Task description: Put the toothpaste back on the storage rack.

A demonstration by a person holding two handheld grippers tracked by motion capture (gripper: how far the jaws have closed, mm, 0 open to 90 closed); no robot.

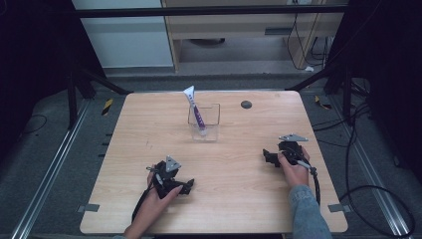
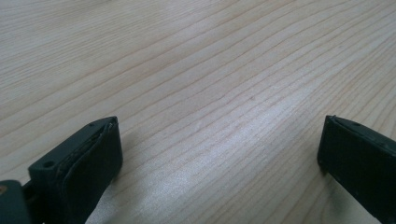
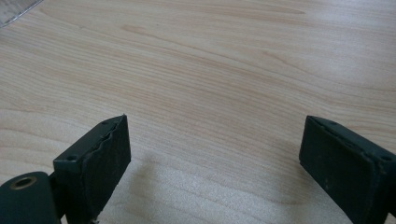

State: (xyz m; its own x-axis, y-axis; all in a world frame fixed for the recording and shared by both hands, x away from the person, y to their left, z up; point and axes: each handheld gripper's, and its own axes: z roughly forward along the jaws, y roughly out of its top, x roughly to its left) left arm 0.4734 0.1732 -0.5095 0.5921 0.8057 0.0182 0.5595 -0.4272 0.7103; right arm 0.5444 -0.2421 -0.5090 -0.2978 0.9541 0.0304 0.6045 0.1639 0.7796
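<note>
Presently the left gripper (image 1: 186, 186), near the front edge of the pale wooden desk (image 1: 149, 129), stands wide and empty; the right gripper (image 1: 269, 157), toward the right edge, likewise gapes on nothing. Well apart, near the rear edge, a clear square plastic container (image 1: 204, 124) holds one white tube with purple print (image 1: 196, 112), leaning past the rim. Risk: a careless approach could tip the light container, spilling the tube.

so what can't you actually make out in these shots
- Print on the tube: high view, too small to read.
- Dark round spot on the table: high view, too small to identify.
- Clear container: right gripper view, cut off by the top-left edge.
</note>
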